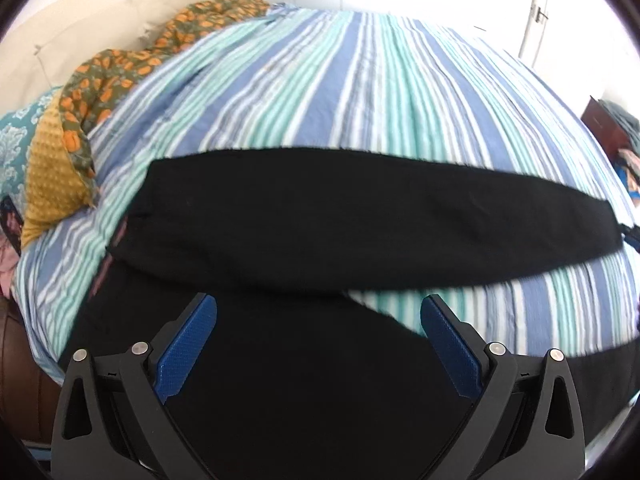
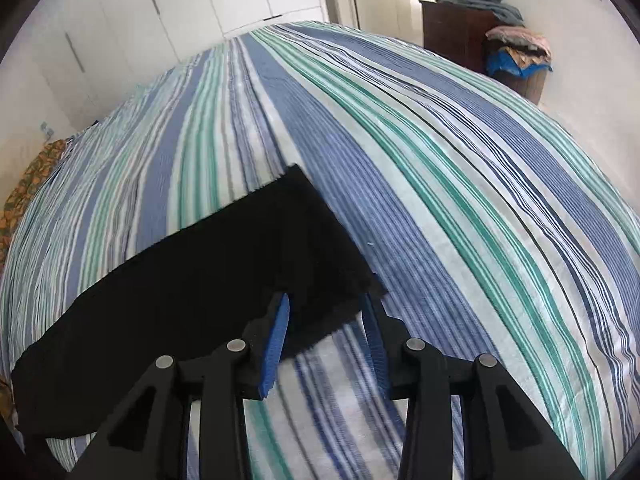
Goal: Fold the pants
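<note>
Black pants (image 1: pixel 360 220) lie on a bed with a blue, green and white striped cover (image 1: pixel 360 80). In the left wrist view one leg stretches across from left to right, and more black cloth fills the foreground. My left gripper (image 1: pixel 320 300) hangs wide open above that cloth, touching nothing with its blue pads (image 1: pixel 188 344). In the right wrist view the hem end of a black pants leg (image 2: pixel 200 280) reaches between the fingers of my right gripper (image 2: pixel 325 298). Its pads (image 2: pixel 276 344) stand apart and do not pinch the cloth. The striped cover (image 2: pixel 440 160) spreads beyond.
An orange floral blanket (image 1: pixel 120 68), a mustard pillow (image 1: pixel 48 184) and a teal patterned pillow (image 1: pixel 16 136) sit at the head of the bed. A dark wooden cabinet (image 2: pixel 456 32) and a heap of clothes (image 2: pixel 520 56) stand past the far corner. White wardrobe doors (image 2: pixel 160 20) line the wall.
</note>
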`<action>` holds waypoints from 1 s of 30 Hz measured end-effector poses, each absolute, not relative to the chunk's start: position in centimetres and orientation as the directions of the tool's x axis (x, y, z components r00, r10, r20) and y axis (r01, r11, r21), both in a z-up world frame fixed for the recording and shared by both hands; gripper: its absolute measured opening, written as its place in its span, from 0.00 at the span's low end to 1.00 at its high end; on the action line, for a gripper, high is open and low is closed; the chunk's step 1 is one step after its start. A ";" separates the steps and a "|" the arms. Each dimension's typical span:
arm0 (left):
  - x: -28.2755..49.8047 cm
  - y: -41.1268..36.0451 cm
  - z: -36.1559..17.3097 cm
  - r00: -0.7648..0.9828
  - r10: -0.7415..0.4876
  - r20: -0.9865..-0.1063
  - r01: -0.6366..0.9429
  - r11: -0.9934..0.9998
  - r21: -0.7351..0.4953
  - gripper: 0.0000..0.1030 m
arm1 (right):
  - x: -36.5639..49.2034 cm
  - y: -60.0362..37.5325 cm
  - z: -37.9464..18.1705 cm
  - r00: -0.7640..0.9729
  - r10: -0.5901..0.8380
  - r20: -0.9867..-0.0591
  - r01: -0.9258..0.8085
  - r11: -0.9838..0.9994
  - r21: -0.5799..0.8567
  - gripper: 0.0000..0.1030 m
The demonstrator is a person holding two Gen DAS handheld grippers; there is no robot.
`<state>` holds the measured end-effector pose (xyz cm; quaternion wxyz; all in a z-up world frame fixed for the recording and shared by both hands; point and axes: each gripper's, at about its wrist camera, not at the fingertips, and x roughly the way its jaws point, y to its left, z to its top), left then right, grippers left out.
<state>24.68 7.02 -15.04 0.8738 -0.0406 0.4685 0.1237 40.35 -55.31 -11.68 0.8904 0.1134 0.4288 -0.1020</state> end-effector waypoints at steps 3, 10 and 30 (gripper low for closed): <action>30.0 8.7 -16.8 0.543 0.202 -0.815 -0.264 0.962 0.062 0.99 | 41.7 -47.5 -10.6 0.634 0.111 -0.765 0.067 0.978 0.197 0.49; 36.5 11.6 -25.4 0.419 0.203 -0.885 -0.295 0.952 0.078 0.99 | 44.7 -22.8 -14.9 0.269 0.631 -0.728 -0.338 0.769 0.542 0.50; 28.8 9.6 -19.5 0.584 0.152 -0.798 -0.220 0.975 0.025 0.99 | 37.2 -47.5 -11.3 0.529 0.094 -0.844 0.042 0.990 0.137 0.53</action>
